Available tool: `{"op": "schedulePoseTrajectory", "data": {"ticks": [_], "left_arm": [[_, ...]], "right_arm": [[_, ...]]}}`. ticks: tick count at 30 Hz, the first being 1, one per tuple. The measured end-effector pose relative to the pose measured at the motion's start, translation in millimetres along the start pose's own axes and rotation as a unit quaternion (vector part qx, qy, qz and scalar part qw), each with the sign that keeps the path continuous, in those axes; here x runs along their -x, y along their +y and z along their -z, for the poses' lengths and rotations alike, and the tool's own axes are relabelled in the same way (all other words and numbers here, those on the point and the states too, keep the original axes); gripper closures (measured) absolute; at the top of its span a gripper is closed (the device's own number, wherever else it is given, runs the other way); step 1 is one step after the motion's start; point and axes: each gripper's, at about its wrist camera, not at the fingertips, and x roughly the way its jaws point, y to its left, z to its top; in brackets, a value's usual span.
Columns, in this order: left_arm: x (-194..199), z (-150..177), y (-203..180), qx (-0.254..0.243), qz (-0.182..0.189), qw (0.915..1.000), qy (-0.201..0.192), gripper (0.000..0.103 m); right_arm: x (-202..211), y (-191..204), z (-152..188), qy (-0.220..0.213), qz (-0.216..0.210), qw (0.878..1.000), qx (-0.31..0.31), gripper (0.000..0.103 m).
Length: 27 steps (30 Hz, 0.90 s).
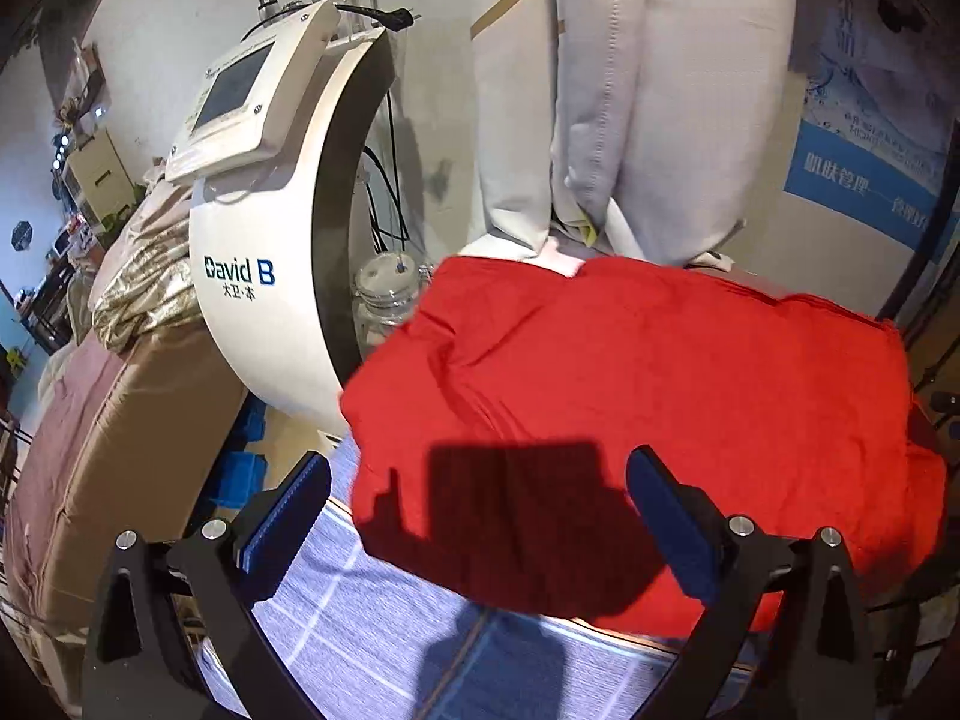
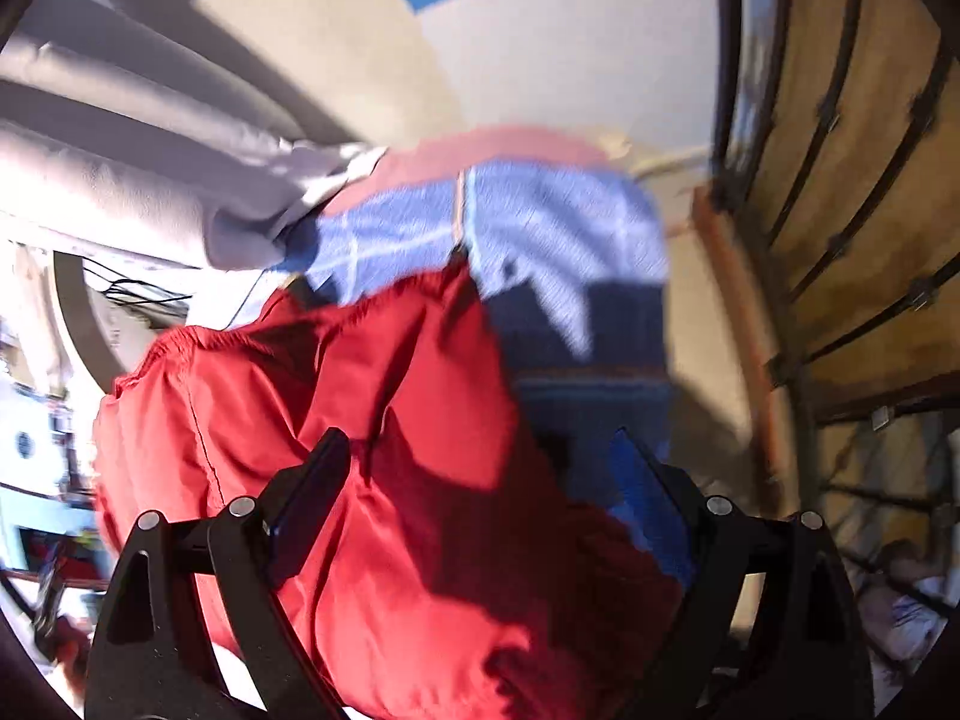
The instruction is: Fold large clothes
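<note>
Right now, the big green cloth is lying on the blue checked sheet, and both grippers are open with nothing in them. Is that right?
Not quite: the cloth is red, not green, as the left wrist view shows plainly. The rest holds: it lies on the blue checked sheet, and the left gripper and right gripper both have their jaws open, gripping nothing.

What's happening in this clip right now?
A person with a gripper in each hand is folding a red garment on a blue checked cloth. The garment lies in a bunched, folded heap. The left gripper and the right gripper both hang over it with jaws wide apart, gripping nothing. Pale trousers hang behind, and a white machine stands beside the table.
</note>
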Motion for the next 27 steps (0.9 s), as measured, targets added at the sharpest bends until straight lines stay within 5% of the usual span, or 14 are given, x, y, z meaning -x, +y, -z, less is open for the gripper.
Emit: {"op": "schedulePoseTrajectory", "data": {"ticks": [2,6,13,19,21,27], "left_arm": [[5.9,15.1,-18.3,0.010,0.016,0.9995,0.023,0.006],[8.8,39.9,-51.5,0.011,0.051,0.9960,0.073,0.006],[30.8,60.6,-79.6,0.004,0.062,0.9935,0.095,0.006],[53.4,67.6,-84.5,0.006,0.033,0.9950,0.094,0.006],[59.4,68.2,-85.5,0.009,0.007,0.9954,0.095,0.006],[62.3,70.1,-90.2,0.015,0.016,0.9936,0.111,0.006]], "right_arm": [[15.5,12.6,2.1,-0.023,0.042,0.998,0.034,0.015],[34.5,51.9,24.0,-0.022,0.040,0.992,0.121,0.015],[59.4,125.7,95.3,-0.013,0.036,0.954,0.297,0.011],[67.8,143.3,127.8,0.007,0.052,0.932,0.358,0.008],[73.8,141.4,133.5,0.010,0.055,0.931,0.360,0.008],[81.0,148.9,142.8,0.029,0.054,0.930,0.362,0.008]]}}
